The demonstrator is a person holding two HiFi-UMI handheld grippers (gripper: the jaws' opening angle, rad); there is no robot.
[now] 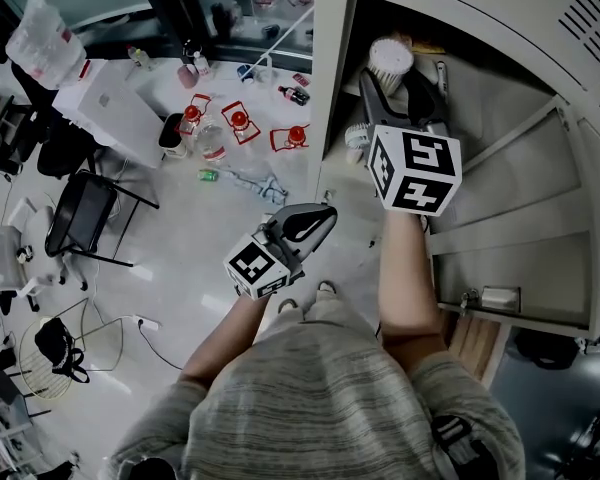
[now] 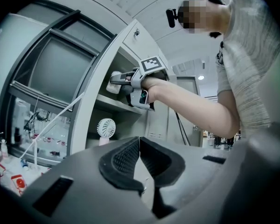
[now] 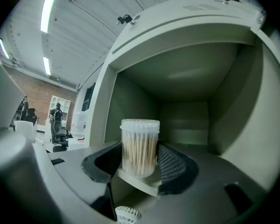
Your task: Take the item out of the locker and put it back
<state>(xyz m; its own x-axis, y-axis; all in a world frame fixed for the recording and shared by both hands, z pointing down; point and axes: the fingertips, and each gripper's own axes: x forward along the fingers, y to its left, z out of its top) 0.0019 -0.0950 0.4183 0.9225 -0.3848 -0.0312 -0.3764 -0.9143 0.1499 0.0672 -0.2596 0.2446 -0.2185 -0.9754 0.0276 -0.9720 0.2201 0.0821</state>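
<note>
Right gripper [image 3: 139, 166] clasps swab jar [image 3: 140, 143]

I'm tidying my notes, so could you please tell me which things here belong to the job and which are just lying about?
Job: locker; cotton swab jar inside it; right gripper, closed around the jar.
Lying about: small fan, lower in the locker; black chair; red-framed items; left gripper, shut.

Small white fan [image 2: 105, 128], black chair [image 1: 83, 214]
</note>
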